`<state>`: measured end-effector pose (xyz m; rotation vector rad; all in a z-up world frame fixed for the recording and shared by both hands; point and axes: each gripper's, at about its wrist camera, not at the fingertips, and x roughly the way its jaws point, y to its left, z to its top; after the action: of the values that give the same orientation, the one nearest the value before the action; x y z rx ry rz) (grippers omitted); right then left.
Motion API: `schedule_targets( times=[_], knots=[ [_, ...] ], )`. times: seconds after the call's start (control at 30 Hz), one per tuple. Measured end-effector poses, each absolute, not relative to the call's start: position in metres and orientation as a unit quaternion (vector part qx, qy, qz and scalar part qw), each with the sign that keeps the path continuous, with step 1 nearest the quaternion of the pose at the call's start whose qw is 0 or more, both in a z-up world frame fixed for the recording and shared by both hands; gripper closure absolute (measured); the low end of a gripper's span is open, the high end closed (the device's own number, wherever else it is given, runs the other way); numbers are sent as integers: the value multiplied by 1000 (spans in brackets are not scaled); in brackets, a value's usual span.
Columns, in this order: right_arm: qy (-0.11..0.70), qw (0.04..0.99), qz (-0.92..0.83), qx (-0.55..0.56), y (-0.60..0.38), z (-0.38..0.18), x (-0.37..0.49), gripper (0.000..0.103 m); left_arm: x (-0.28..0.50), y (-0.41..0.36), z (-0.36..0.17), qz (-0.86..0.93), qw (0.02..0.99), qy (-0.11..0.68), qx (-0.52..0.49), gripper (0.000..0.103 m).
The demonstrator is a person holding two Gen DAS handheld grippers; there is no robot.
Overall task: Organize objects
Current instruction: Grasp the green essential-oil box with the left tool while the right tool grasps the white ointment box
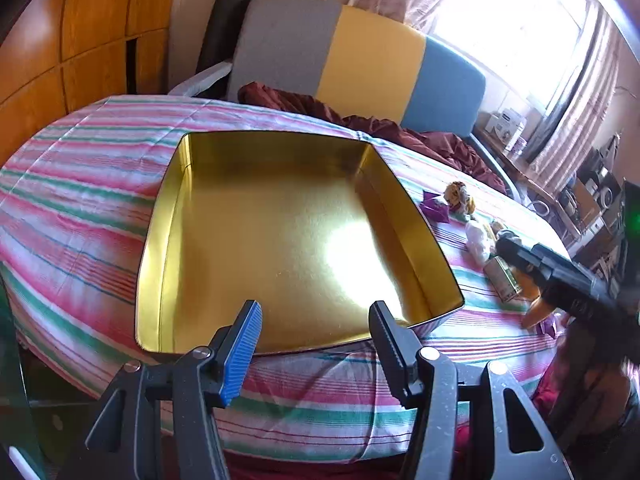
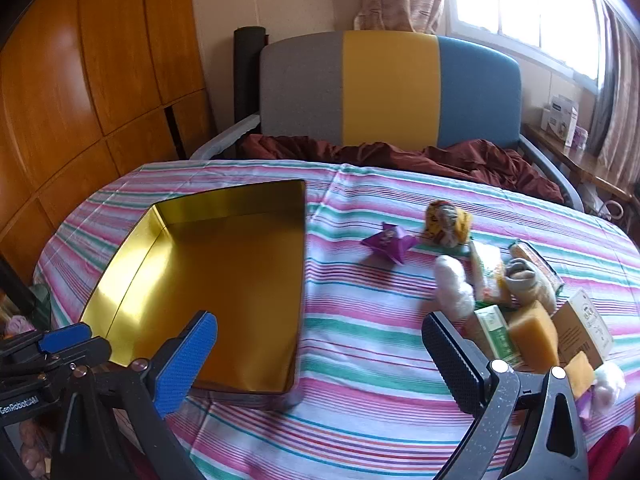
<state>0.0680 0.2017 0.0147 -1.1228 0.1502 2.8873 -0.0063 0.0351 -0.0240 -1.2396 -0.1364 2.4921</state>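
An empty gold tin box [image 1: 280, 240] lies open on the striped tablecloth; it also shows in the right wrist view [image 2: 212, 276] at left. My left gripper [image 1: 316, 344] is open and empty just before the box's near rim. My right gripper [image 2: 320, 364] is open and empty above the cloth, between the box and a heap of snacks. The heap holds a purple packet [image 2: 388, 242], a yellow patterned packet [image 2: 448, 220], a white wrapped item [image 2: 454, 288], a green-and-white carton [image 2: 498, 332] and an orange block [image 2: 534, 336]. The right gripper shows in the left wrist view [image 1: 560, 276] over the snacks.
A grey, yellow and blue chair [image 2: 392, 88] with a dark red cloth [image 2: 400, 156] stands behind the table. Wooden cupboards [image 2: 80, 80] fill the left. A shelf with boxes [image 2: 560, 120] sits under the window at right. A brown cardboard box [image 2: 584, 328] lies by the snacks.
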Motion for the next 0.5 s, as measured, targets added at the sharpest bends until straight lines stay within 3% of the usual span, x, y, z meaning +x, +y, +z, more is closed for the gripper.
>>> schedule_targets(
  times=[0.27,0.5],
  knots=[
    [100,124,928,-336,319,44,80,0,-3,67,-14,864,257,-29,-433,39],
    [217,229,897,-310,434,30,108,0,-3,129,-11,831,319,10,-455,39]
  ],
)
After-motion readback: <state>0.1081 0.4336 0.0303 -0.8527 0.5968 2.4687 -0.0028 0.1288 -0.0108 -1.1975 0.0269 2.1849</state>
